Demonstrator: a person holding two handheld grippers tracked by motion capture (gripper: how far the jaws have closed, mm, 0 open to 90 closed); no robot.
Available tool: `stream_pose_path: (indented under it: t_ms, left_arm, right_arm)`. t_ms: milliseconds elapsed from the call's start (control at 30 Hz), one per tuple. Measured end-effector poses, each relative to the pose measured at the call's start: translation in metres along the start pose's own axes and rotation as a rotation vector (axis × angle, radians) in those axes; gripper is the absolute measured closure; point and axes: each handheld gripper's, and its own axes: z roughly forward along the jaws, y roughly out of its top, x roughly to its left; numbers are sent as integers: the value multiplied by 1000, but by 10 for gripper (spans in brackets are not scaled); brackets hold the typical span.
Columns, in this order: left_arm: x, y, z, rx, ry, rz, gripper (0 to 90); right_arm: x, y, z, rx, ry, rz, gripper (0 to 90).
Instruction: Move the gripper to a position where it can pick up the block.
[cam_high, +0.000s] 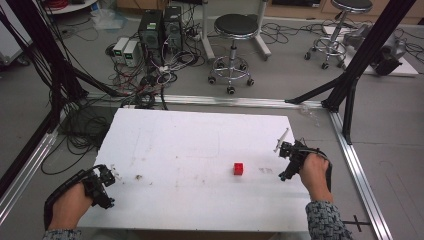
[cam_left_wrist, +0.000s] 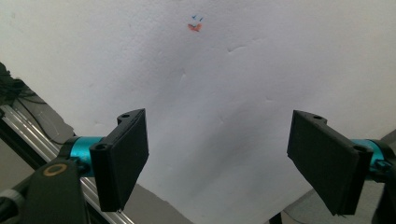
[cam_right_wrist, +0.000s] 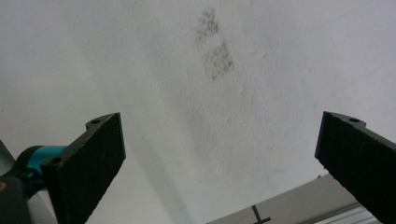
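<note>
A flat white foam-like tabletop board (cam_high: 200, 150) is lying on a grey floor among black frame struts (cam_high: 360, 55), tangled cables (cam_high: 145, 75) and two round black stools (cam_high: 235, 30). The left gripper (cam_high: 102, 182) is hovering at the board's near left edge, jaws spread wide; the right gripper (cam_high: 290, 160), likewise spread, is hovering at the right edge. A small red cube (cam_high: 238, 169) is sitting just left of the right gripper, untouched. The left gripper view is showing an orange-blue mark (cam_left_wrist: 195, 25) ahead; the right gripper view, a grey smudge (cam_right_wrist: 215, 58).

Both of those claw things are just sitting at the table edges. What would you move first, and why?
Probably the right gripper, toward the red cube: the cube lies on the white table nearer that side. The right gripper's jaws stand wide apart with nothing between them. The left gripper, also open, is farther off at the left edge.
</note>
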Motion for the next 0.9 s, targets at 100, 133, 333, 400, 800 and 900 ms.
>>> stream_pose_path:
  t_ms: [100, 133, 333, 400, 800, 900]
  left_arm:
    - [1, -1, 0, -5, 4, -3, 208]
    - [1, -1, 0, -5, 4, -3, 208]
    - [2, -2, 2, 0, -2, -5, 208]
    - [2, -2, 1, 1, -1, -5, 208]
    - [4, -3, 2, -3, -6, -12, 208]
    - [3, -3, 3, -6, -9, -18, 208]
  right_arm:
    - [-1, 14, -2, 1, 1, -51, 8]
    - [-1, 14, -2, 1, 1, -51, 8]
    - [4, 47, 3, 24, 19, -146, 8]
    - [6, 55, 6, 28, 25, -165, 8]
    - [22, 97, 27, 40, 40, -279, 8]
    - [24, 103, 30, 42, 53, -337, 8]
